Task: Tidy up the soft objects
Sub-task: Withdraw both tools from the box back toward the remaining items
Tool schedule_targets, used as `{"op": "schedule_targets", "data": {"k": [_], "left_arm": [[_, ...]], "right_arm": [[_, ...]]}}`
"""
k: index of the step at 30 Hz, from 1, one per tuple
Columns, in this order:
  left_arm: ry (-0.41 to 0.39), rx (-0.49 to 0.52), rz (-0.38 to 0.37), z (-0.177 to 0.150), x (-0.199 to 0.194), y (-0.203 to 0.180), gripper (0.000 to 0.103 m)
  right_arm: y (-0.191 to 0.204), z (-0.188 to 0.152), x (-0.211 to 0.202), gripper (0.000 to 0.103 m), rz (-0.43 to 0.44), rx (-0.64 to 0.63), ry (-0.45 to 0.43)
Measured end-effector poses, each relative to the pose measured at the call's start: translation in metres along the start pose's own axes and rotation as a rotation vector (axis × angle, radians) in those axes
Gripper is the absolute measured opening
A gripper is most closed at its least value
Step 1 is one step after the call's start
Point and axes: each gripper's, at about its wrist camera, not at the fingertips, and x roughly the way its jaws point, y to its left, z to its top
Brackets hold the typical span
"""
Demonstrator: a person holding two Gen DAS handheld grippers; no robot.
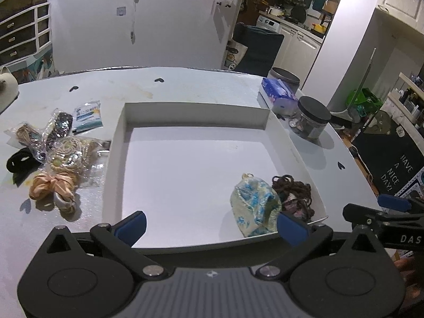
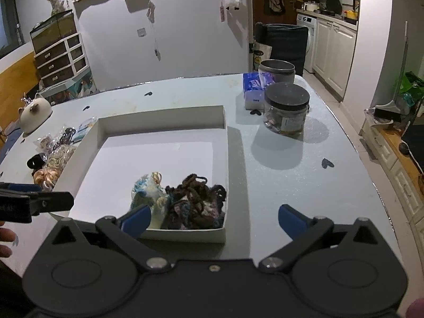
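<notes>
Fingers (image 1: 292,228) apparently just before pouch (image 1: 254,206)

White box (image 1: 267,118) on a pale blue table (image 1: 185,84); at five o'clock inside it, a cream pouch (image 1: 253,206) with blue print, and dark brown yarn (image 1: 294,189).

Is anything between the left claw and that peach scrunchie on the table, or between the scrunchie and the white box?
Nothing visible. The left claw is open and empty, and bare table lies toward the scrunchie. Only the box's low left wall stands on the way in, so lift over it.
</notes>
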Motion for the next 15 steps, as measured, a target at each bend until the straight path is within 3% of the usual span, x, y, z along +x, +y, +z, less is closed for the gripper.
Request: {"op": "schedule_targets", "data": {"k": [15], "left_arm": [[-0.042,0.032,0.009,0.011,-0.017,0.053,0.103]], "right_arm": [[0.047,0.007,-0.008,0.103,-0.037,0.060,-0.059]]}}
